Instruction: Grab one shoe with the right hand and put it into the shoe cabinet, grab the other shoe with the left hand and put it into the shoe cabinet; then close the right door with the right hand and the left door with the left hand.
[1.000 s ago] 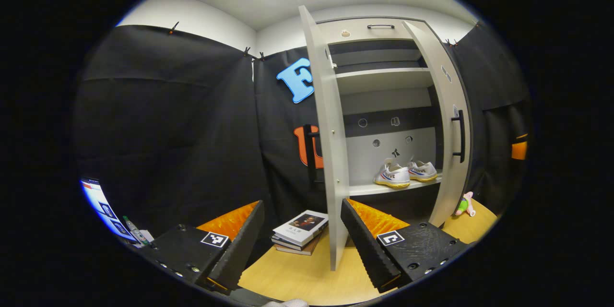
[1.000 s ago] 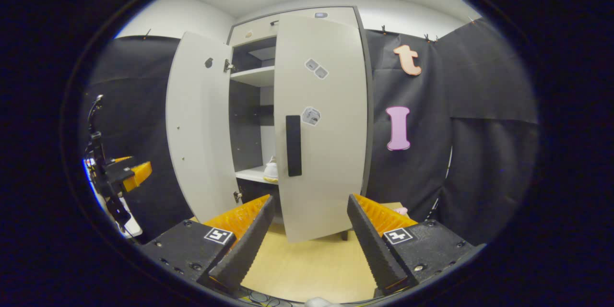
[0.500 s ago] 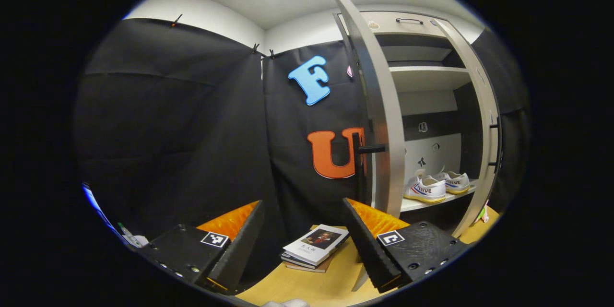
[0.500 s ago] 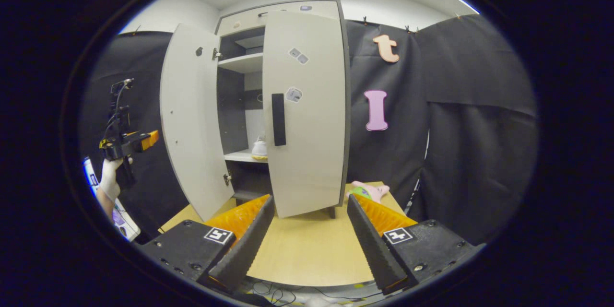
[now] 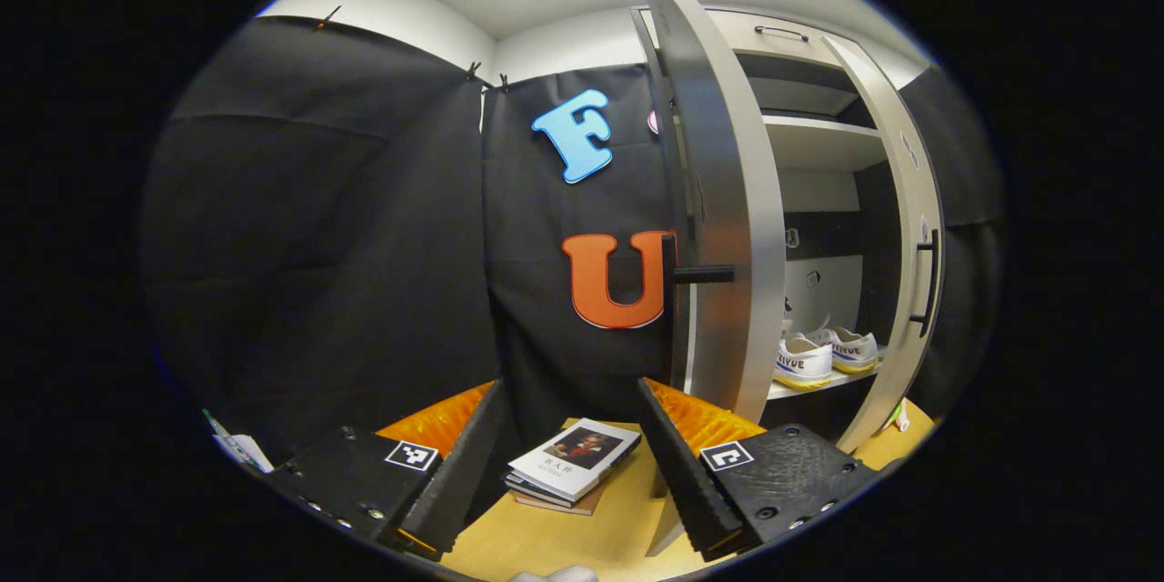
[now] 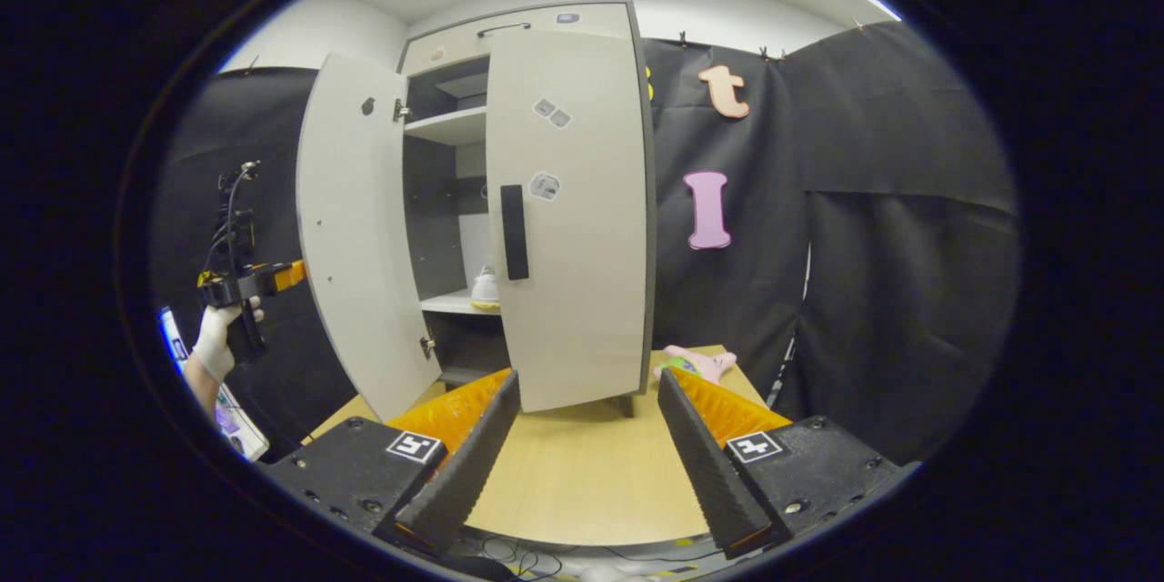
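**Shoes are in; both doors left to close**

We start with the shoe cabinet (image 6: pixel 546 27), which stands on the tabletop (image 6: pixel 582 482) against the booth's black wall. Its right door (image 6: pixel 573 218) is swung most of the way in but is not flush, since a gap beside it shows the shelves. Its left door (image 6: pixel 350 227) stands wide open; in the left gripper view we see that door (image 5: pixel 727 200) almost edge-on, with its dark handle (image 5: pixel 696 274) sticking out toward us.

On the lower shelf (image 5: pixel 823 384) sit the two white shoes (image 5: pixel 823 356), side by side and touching or nearly so. From the right gripper view one shoe (image 6: pixel 486 288) peeks through the gap. So we judge the first half of the task done: both shoes are inside.

What remains is the doors. We reckon the right one needs a short final push and the left one a full swing.

Our right gripper (image 6: pixel 587 464) hovers over the tabletop, well back from the right door, fingers spread and holding nothing. Our left gripper (image 5: pixel 568 464) is likewise released and empty, facing the outer side of the left door near the handle. From the right gripper view we see that left gripper (image 6: pixel 250 280), held in a gloved hand (image 6: pixel 215 341), just beside the left door's edge; whether it touches we cannot tell.

Smaller things: a stack of books (image 5: pixel 568 466) lies on the tabletop by the left door, and a pink-and-green toy (image 6: pixel 696 364) by the cabinet's right foot.
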Motion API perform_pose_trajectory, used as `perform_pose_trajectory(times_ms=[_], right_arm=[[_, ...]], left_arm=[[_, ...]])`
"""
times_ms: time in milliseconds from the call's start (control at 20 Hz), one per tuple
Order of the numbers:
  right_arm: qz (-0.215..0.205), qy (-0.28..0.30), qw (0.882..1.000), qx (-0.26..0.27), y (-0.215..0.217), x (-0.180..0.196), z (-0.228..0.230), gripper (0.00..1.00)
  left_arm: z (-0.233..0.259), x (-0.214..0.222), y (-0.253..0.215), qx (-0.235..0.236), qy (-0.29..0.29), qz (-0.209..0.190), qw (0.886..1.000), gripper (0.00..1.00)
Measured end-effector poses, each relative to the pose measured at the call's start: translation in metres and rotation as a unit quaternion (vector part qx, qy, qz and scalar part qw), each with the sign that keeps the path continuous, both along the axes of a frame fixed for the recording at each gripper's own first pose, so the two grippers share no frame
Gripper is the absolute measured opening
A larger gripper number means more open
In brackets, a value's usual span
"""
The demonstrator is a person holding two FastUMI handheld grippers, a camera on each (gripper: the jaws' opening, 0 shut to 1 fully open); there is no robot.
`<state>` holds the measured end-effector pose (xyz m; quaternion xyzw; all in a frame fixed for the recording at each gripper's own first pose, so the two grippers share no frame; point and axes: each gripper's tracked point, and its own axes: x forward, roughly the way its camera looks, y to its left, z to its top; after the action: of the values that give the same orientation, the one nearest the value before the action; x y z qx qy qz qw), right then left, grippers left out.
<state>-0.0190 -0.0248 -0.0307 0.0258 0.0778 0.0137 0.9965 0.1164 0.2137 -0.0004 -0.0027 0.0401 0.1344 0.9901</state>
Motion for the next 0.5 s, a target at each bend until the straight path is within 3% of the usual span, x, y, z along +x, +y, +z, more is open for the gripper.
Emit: perform_pose_trajectory(times_ms=[200,500], right_arm=[[0.014,-0.009,1.0,-0.006,0.0,0.003,0.007,0.99],[0.017,-0.004,1.0,-0.014,-0.012,0.01,0.006,0.99]], left_arm=[[0.004,-0.002,-0.01,0.012,-0.001,0.008,1.0,0.87],[0.007,-0.004,-0.054,0.008,-0.006,-0.027,1.0,0.87]])
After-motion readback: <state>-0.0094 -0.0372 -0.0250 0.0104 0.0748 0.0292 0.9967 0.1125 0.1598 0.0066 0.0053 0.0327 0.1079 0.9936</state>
